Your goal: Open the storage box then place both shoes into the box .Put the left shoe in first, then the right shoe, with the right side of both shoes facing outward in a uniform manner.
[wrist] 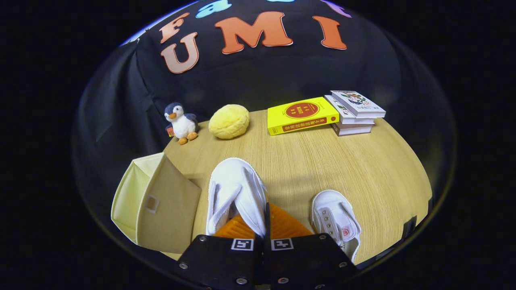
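Gripper view: claw (266, 225) nearly closed, pinching white shoe (236, 189) edge; storage box (157, 203) just beside.

two shoes (236, 193), one box (157, 203), four books (301, 114)

White shoe (236, 189) between the fingers, second white shoe (335, 219) right; pale yellow storage box (155, 203) left; beyond, yellow book (300, 114), yellow plush ball (229, 121), black-and-white penguin toy (181, 122).

Gripper-mounted fisheye, close above tabletop (363, 169)
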